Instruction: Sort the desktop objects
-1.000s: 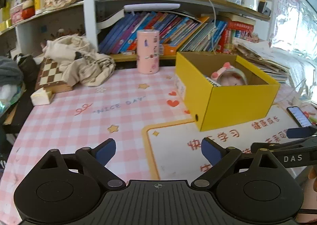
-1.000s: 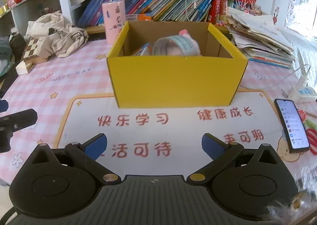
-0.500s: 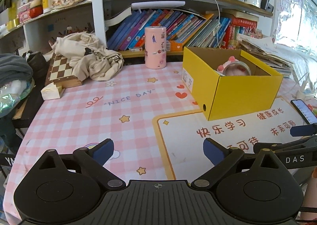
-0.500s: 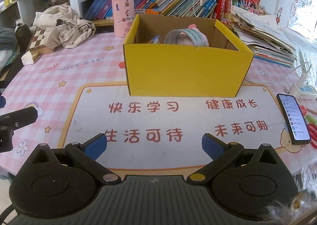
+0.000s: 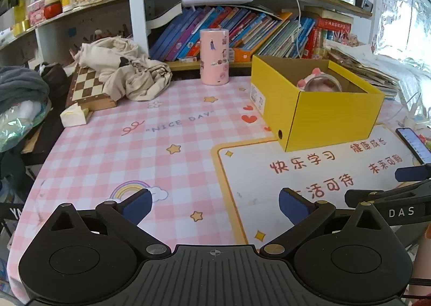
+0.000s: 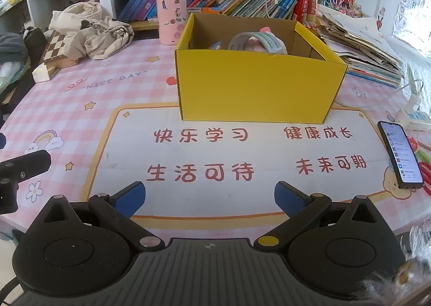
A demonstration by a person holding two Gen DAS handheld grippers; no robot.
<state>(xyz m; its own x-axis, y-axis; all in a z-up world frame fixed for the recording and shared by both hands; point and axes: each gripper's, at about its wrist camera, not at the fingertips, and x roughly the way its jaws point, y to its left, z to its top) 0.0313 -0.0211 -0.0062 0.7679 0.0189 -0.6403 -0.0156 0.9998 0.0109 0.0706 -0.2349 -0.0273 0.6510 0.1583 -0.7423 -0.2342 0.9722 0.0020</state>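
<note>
Both the left gripper (image 5: pixel 215 205) and right gripper (image 6: pixel 210 198) are wide and empty. The yellow box (image 6: pixel 256 85) looks light and bendy; grab its rim.

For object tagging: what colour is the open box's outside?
Plain yellow; the box shows best in the right wrist view.

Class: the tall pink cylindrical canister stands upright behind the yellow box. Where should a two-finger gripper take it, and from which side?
Grip the tall pink cylindrical canister across its mid-body, coming level from the open front-left; it stands upright, and the yellow cardboard box probably crowds its right.
</note>
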